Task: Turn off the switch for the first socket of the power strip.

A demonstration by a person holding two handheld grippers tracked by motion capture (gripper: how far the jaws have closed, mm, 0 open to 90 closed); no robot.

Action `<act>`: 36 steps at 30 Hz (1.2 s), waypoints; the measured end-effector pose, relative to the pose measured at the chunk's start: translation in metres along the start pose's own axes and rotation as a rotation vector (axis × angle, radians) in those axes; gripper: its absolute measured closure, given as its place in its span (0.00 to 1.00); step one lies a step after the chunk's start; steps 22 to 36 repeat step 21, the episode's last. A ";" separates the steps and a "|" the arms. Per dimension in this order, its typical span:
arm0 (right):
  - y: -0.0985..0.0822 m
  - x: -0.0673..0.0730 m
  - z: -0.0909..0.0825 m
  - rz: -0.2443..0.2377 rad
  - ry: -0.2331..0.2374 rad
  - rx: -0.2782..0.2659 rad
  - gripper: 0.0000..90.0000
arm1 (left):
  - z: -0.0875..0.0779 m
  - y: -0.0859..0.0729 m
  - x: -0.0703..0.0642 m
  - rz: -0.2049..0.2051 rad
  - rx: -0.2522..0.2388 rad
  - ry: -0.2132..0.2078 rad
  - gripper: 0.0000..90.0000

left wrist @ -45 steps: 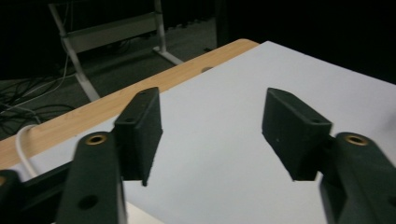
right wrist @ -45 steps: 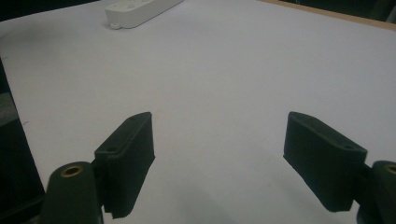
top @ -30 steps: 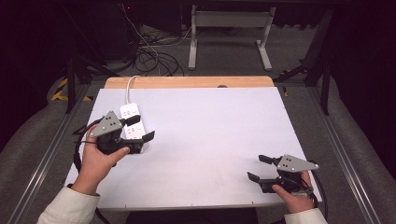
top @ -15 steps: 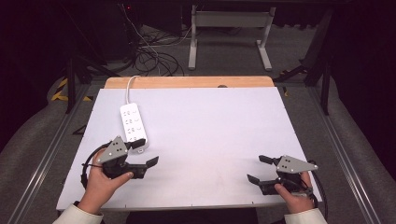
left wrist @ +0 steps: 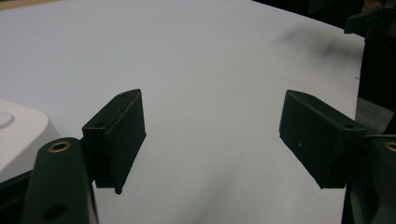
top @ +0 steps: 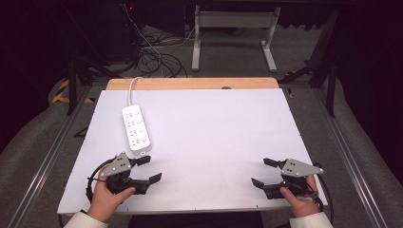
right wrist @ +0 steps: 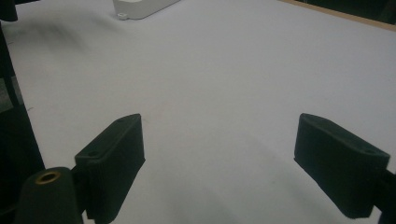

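1. White bench [top: 214, 142] carries a power strip [top: 136, 127] at its left, cord running to the far edge.
2. Left gripper [top: 148, 169] rests just near of the strip, fingers [left wrist: 122, 135] wide apart, empty.
3. Right gripper [top: 264, 172] sits at the near right corner, fingers [right wrist: 114, 156] spread, empty.

glossy white plastic power strip [top: 136, 128], matt tabletop [top: 228, 133]

Fingers [right wrist: 114, 158] apart over table [right wrist: 224, 84]; power strip [right wrist: 142, 7] far.
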State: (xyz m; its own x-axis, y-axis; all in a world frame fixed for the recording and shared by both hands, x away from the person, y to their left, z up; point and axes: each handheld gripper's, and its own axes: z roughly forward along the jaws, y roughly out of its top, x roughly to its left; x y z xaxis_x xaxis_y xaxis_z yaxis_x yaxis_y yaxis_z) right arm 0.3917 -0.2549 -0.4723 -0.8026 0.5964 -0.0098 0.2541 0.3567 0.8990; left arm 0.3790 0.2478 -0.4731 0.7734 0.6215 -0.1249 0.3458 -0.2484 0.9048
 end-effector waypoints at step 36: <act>-0.002 0.000 0.000 -0.008 -0.016 0.008 0.18 | -0.005 -0.011 -0.002 0.042 0.015 0.099 0.25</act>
